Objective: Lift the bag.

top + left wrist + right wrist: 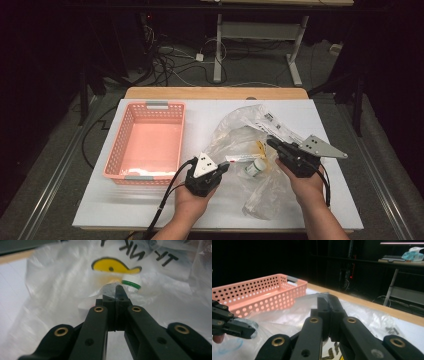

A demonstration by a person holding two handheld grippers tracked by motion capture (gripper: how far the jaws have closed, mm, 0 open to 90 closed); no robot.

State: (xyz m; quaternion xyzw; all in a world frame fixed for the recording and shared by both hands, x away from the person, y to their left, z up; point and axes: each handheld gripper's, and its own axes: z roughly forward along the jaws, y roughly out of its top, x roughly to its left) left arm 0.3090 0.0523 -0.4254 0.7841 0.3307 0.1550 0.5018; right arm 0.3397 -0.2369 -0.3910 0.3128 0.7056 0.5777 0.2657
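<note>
A crumpled clear plastic bag lies on the white table top, right of centre. Inside it is a small white bottle with a green-ringed cap, under a yellow printed mark. My left gripper is at the bag's near left edge, its jaws shut with film bunched at the tips. My right gripper is at the bag's right side, jaws shut with clear film pinched at the tips. In the right gripper view, the left gripper has film draped around it.
A pink perforated basket stands empty left of the bag, its side wall close to the left gripper. A white printed label lies at the bag's far end. Cables and table legs are on the floor beyond the far edge.
</note>
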